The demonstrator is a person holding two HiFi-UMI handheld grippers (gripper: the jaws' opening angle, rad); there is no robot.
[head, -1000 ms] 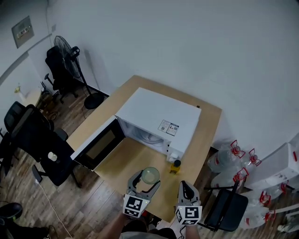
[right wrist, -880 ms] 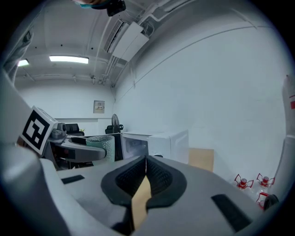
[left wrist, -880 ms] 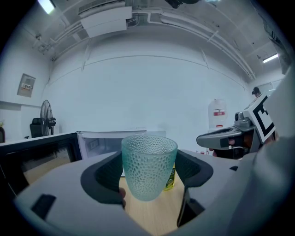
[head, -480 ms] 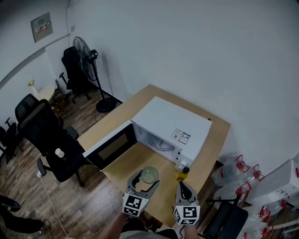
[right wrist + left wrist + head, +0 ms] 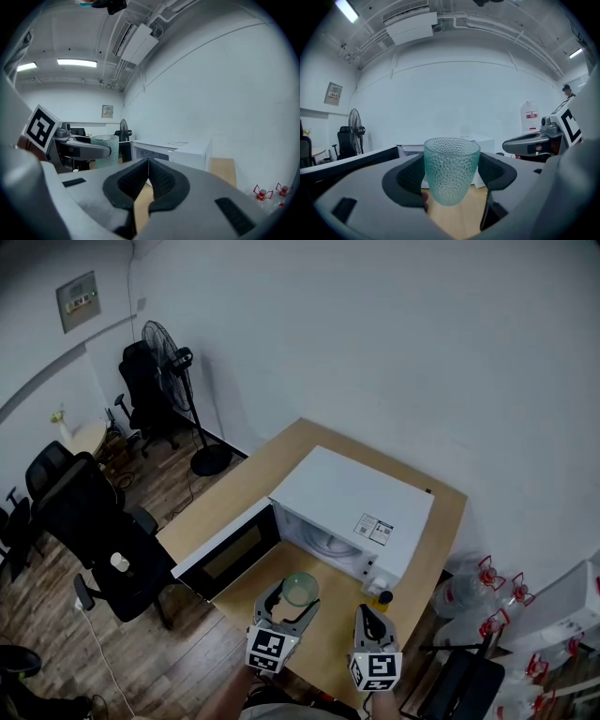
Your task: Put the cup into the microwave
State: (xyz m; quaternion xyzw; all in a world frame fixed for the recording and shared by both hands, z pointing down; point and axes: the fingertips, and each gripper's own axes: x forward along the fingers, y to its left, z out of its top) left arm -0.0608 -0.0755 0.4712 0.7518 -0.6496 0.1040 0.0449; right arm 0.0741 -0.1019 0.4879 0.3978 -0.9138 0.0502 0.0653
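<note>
A pale green dimpled glass cup stands upright between the jaws of my left gripper, which is shut on it. In the head view the cup hangs over the front of the wooden table, just before the white microwave. The microwave's door is swung open to the left and its cavity shows. My right gripper sits to the right of the cup, jaws shut with nothing between them; its own view shows the cup at left.
A small yellow bottle with a dark cap stands by the microwave's right front corner. Black office chairs and a standing fan are on the floor to the left. Water jugs and a chair lie right of the table.
The head view has shifted, so the table and microwave sit further right and lower in the frame. The cup stays held in my left gripper; the right gripper keeps its place.
</note>
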